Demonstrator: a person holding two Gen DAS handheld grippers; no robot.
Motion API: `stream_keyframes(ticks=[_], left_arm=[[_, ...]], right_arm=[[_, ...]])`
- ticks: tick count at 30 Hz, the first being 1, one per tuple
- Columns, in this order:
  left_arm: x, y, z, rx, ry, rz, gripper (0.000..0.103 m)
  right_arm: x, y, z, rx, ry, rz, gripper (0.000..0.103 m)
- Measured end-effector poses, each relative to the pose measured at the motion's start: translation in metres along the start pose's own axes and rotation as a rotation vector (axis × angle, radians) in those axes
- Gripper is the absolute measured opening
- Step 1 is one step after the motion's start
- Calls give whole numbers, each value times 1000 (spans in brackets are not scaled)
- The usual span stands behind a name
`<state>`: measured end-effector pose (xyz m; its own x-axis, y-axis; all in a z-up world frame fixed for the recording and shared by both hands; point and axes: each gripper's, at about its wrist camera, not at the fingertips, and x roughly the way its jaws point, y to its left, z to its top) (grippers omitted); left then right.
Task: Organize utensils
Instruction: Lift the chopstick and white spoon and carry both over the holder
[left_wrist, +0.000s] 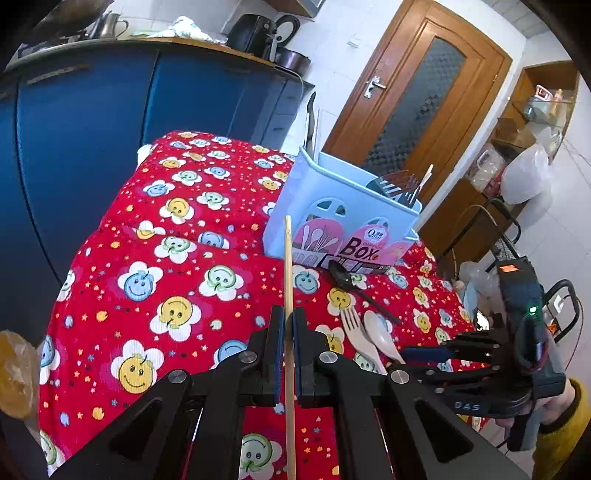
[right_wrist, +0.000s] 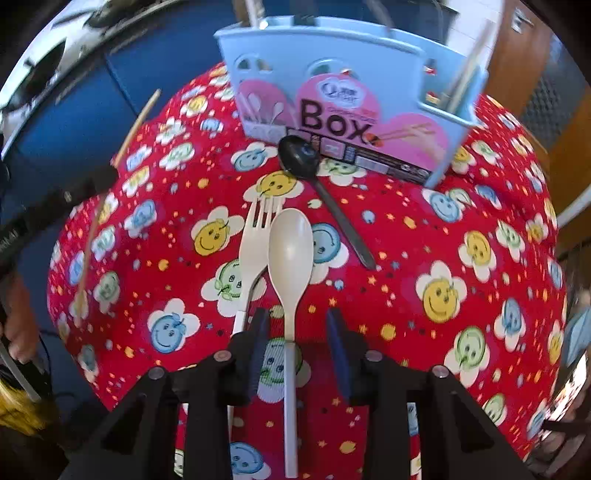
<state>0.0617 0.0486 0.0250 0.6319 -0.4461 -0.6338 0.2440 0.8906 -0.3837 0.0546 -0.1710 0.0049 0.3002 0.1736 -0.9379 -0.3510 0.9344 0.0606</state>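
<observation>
From my left wrist, my left gripper (left_wrist: 289, 325) is clenched on a wooden chopstick (left_wrist: 288, 266), which points up frame toward the pale blue utensil box (left_wrist: 332, 206) at centre right.

From my right wrist, my right gripper (right_wrist: 297, 332) stands released, jaws straddling the cream spoon (right_wrist: 290, 251). Its handle runs down frame between them, untouched, bowl up frame toward the box. A cream fork (right_wrist: 255, 240) lies just left; a black spoon (right_wrist: 299, 153) lies by the box.

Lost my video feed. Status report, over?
Left tongs shut on chopstick. Right tongs open, straddling white spoon. White fork touching it; black spoon by holder.
</observation>
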Motion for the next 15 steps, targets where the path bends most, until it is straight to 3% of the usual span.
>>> stream_keyframes(ticks=[4, 10, 15], left_arm=[[-1, -3, 6, 6, -29, -13, 4], [-4, -11, 15, 15, -76, -38, 4], [-5, -20, 26, 23, -122, -59, 4]], right_arm=[[3, 5, 8, -48, 28, -16, 11], [-6, -1, 3, -27, -56, 37, 10], [-37, -22, -14, 50, -242, 88, 10]])
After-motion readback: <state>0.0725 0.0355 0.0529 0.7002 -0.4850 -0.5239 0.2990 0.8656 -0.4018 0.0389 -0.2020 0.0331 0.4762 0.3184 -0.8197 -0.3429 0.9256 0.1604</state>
